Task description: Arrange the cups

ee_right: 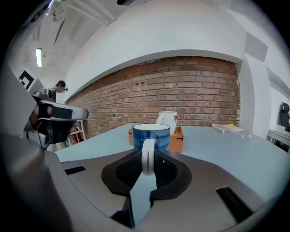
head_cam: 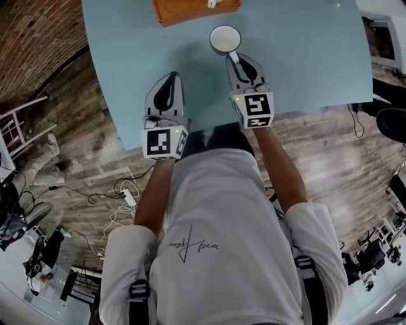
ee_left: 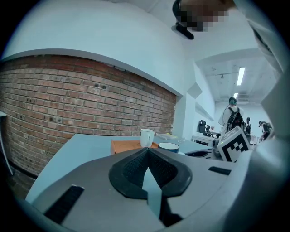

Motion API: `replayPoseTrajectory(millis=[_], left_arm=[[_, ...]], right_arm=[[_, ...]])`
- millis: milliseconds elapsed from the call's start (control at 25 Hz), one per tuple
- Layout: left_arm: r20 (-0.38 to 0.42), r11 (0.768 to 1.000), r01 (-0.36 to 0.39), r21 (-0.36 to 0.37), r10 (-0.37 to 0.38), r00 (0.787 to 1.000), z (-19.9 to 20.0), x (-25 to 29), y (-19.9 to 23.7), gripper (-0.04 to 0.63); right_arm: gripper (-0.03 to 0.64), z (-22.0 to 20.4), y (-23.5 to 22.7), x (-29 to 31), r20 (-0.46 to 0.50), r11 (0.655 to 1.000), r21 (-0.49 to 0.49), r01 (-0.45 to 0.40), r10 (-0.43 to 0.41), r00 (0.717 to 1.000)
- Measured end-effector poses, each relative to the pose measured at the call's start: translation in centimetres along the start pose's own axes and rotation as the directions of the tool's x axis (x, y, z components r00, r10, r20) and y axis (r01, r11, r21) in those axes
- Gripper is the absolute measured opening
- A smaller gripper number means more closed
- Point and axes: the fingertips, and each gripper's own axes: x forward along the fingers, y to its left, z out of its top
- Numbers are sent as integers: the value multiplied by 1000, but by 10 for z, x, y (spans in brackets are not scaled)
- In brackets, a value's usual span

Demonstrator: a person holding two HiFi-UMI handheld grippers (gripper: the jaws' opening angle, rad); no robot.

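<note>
**Asker:** What have your tools got hold of?

**Me:** My right tool (ee_right: 147, 159) is clamped on the handle of the blue cup (ee_right: 151, 135), which sits top centre in the head view, just below the orange tray (head_cam: 190, 11). Whether it rests on the desk (head_cam: 304, 57) or hangs clear I cannot tell. My left tool (ee_left: 147, 156) is closed tight on nothing.

**Asker:** How will the cup handle?

**Me:** It looks like glazed ceramic: stiff, fairly heavy, slick, and apt to chip if knocked. The handle is the natural hold, but I judge the body may swing down round it, so I would go slowly. The white cup (ee_right: 167, 120) on the tray should behave much the same.

**Asker:** Any writing?

**Me:** No brand shows on either cup. The cubes carry only black-and-white square markers, and the scrawl on my shirt is not legible.
</note>
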Motion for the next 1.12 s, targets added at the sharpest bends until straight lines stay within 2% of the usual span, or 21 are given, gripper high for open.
replayPoseTrajectory(millis=[480,640,840,1120], left_arm=[[38,1000,20,-20,-19,999,12,-21,29,8],[43,1000,31,-4,-30,999,16,-31,36,8],[47,998,49,-26,-48,998,14,-45,42,8],[87,997,70,-29,-68,994,21,-59,45,8]], right_arm=[[61,26,33,1,38,1000,14,-1,0,999],[61,32,44,2,48,999,38,4,-6,999],[61,38,55,3,57,998,55,8,-11,998],[61,54,67,7,72,1000,26,-1,-1,997]])
